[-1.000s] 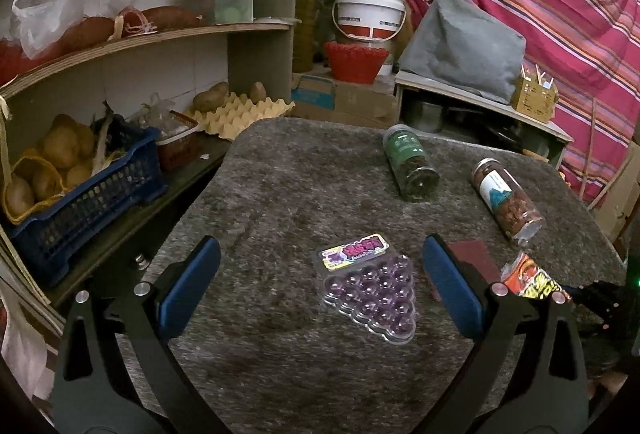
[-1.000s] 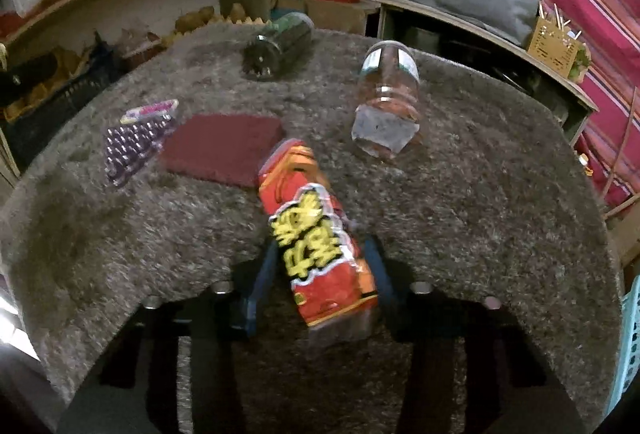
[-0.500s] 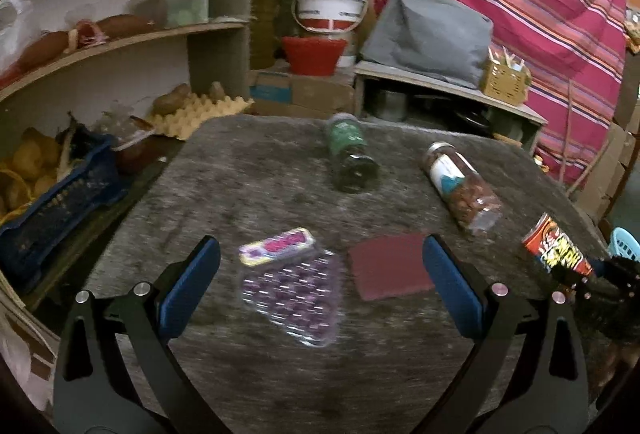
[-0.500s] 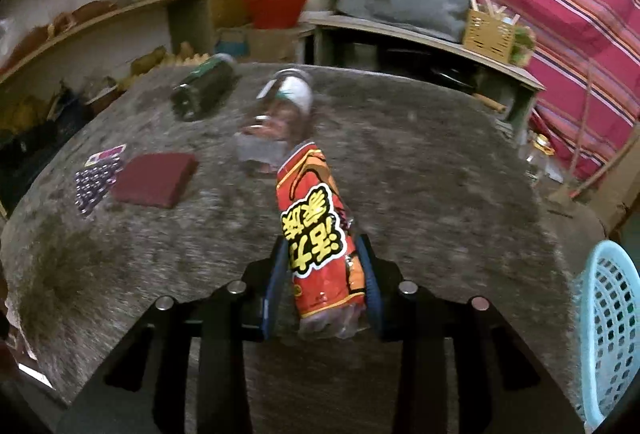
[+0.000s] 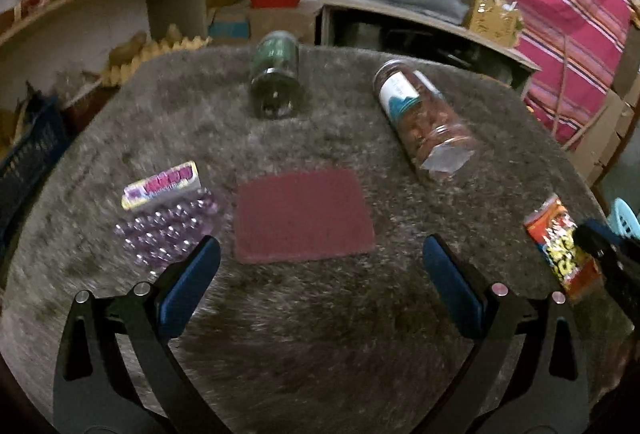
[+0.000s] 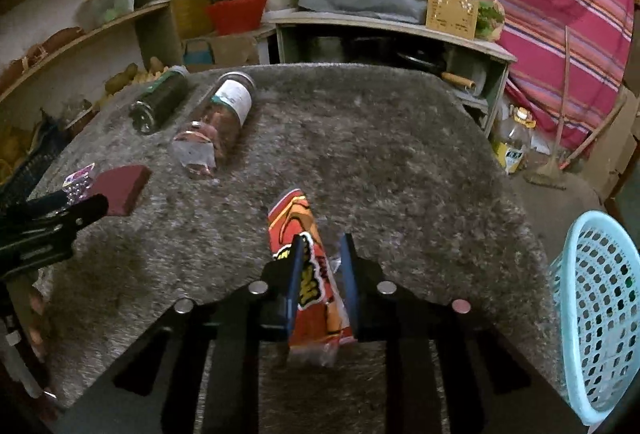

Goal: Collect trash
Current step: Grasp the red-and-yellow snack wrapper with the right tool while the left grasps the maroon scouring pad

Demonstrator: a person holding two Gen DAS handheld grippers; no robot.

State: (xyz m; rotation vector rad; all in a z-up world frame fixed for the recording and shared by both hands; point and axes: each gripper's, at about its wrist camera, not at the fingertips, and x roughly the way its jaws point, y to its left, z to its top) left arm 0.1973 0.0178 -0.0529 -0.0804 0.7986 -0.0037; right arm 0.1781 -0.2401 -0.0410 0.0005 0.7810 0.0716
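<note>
R gripper (image 6: pixel 322 262) clamped on red-orange crinkly snack wrapper (image 6: pixel 308 266), not yet in pale-blue perforated plastic basket (image 6: pixel 596 314); L gripper (image 5: pixel 320 274) jaws wide, empty; purple blister tray (image 5: pixel 168 222), green-label jar (image 5: pixel 275 74), brown-filled clear jar (image 5: pixel 424 114) left on grey fuzzy tabletop (image 5: pixel 320 334).

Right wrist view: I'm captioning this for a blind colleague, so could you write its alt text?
The right hand-held gripper is shut on a red and orange snack wrapper above a grey carpeted table. A light blue basket stands at the right edge; two jars, one green, one clear, lie far left.
</note>
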